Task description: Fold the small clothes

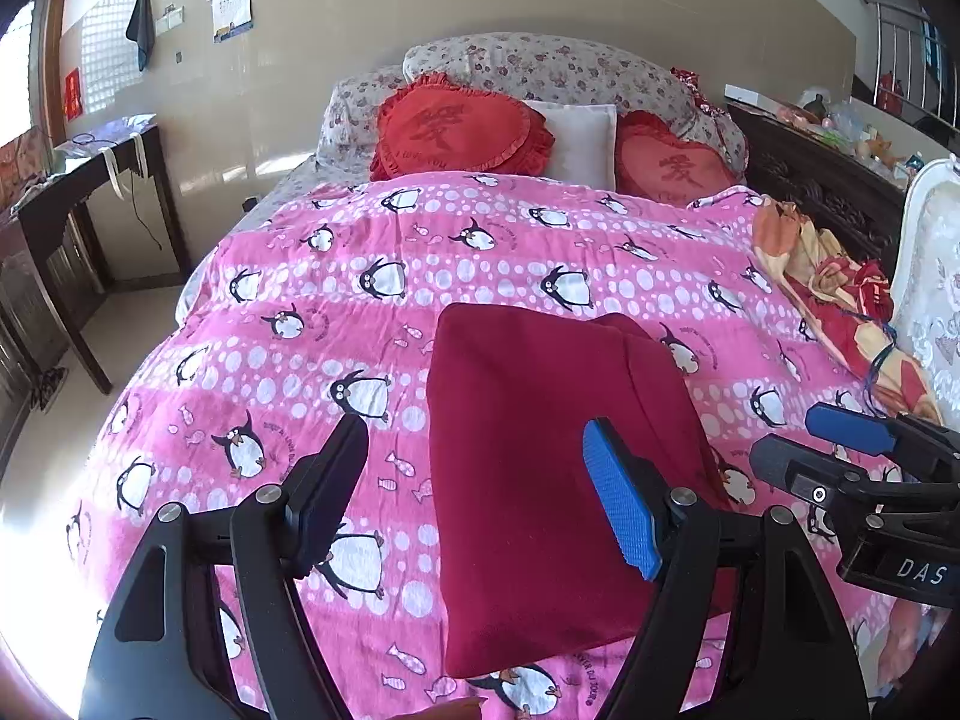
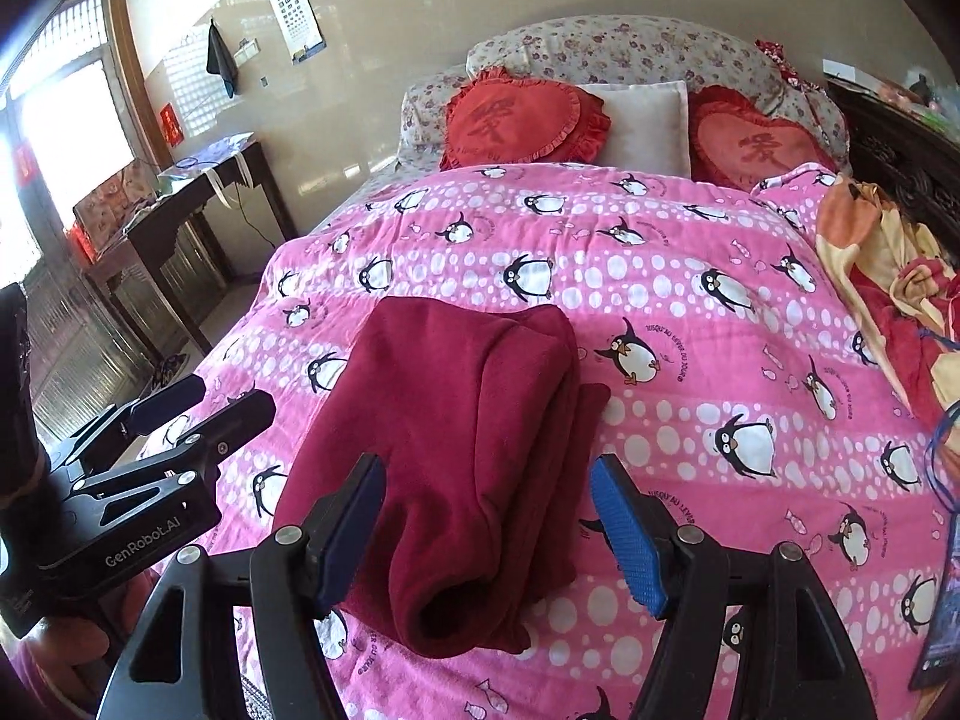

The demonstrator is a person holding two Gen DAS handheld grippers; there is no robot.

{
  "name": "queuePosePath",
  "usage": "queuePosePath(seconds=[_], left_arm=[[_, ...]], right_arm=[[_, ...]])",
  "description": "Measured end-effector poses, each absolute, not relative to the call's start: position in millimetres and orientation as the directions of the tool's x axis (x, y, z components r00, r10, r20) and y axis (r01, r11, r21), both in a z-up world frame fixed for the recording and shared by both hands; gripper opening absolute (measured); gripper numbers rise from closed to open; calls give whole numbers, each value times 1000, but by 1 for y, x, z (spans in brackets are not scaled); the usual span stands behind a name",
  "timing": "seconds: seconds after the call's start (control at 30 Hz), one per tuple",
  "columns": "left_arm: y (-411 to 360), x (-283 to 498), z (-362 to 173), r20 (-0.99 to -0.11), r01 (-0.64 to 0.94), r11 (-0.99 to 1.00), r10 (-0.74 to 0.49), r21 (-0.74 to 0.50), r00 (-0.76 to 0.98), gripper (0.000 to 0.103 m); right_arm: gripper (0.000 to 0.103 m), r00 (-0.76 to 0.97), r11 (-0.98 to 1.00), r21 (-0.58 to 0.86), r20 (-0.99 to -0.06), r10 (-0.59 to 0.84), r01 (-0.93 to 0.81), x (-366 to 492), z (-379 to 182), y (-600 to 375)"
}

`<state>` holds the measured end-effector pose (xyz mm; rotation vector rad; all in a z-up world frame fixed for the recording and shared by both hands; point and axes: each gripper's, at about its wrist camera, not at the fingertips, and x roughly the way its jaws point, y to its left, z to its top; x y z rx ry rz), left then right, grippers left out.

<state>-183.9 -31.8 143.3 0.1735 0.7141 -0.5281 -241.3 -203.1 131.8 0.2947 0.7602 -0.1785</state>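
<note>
1. Left claw (image 1: 480, 492): jaws apart, nothing betw. them. It hovers over the near part of the bed, above the left edge of the garment. One black finger (image 1: 327, 480) on the left, blue ribbed pad (image 1: 621, 504) on the right.
2. Right claw (image 2: 489, 534): jaws apart too, not clamped on anything. It hangs over the near end of the garment; cloth shows betw. the fingers in the right wrist view, but pads don't press it.
3. Each claw shows in the other's view: right claw at the right edge of the left wrist view (image 1: 798, 444), left claw at the left edge of the right wrist view (image 2: 198, 405). Both sit side by side, near each other, apart from the cloth.
4. Dark red garment (image 2: 456, 438): folded into a thick oblong bundle, lying flat on the pink penguin quilt (image 2: 690, 300), near the foot of the bed. Layered folds show along its right side & at the near end.
5. Head of bed: two red heart cushions (image 1: 462, 126) w/ a white pillow (image 1: 585, 138) betw. them, floral pillows (image 1: 540, 66) behind.
6. Right side of the quilt: crumpled orange & red cloth (image 1: 834, 294).
7. Left of the bed: dark wood surface (image 2: 204, 192) w/ clutter, against the wall. Eye chart (image 2: 294, 6) hangs on the wall above.
</note>
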Motion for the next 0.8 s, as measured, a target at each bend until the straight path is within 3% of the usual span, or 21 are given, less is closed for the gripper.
queuePosePath(seconds=[0.8], left_arm=[[-28, -184, 145, -665, 510, 860, -392, -19, 636, 74]], right_arm=[[69, 709, 948, 198, -704, -39, 250, -236, 133, -199]])
